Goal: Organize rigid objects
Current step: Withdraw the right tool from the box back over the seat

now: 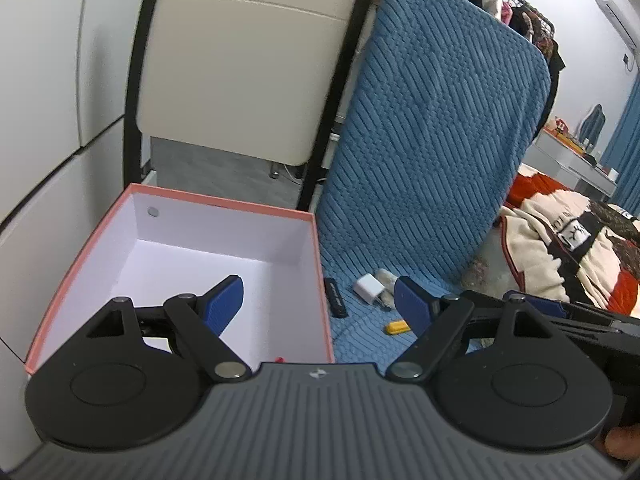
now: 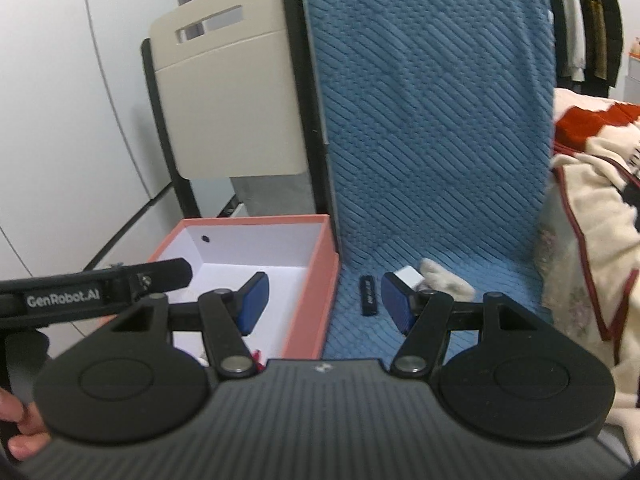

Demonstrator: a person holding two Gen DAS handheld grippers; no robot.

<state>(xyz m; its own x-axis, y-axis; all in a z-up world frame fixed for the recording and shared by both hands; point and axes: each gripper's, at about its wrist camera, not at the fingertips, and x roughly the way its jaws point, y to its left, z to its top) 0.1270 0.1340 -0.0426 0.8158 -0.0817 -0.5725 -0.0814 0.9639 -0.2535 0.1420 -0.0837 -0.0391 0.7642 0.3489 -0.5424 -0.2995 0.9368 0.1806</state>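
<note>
Along the left edge of the blue cushion (image 1: 432, 152) stands the pink box (image 1: 180, 200), open, its white floor nearly bare; a speck of red shows at its near wall. On the seat part of the cushion lie the things I have to sort: a black stick (image 1: 335, 298) just beside the box wall, a white charger (image 1: 369, 288) near it, and a small yellow piece (image 1: 396, 327) closer to me. My left gripper (image 1: 318, 304) hangs with its jaws spread and nothing between them, straddling the box wall. My right gripper (image 2: 322, 300) is likewise spread and empty, framing the black stick. I judge the stick the natural first pick: I should come down with the pads across its narrow width, press lightly into the soft cushion, and close squarely so it doesn't roll.
</note>
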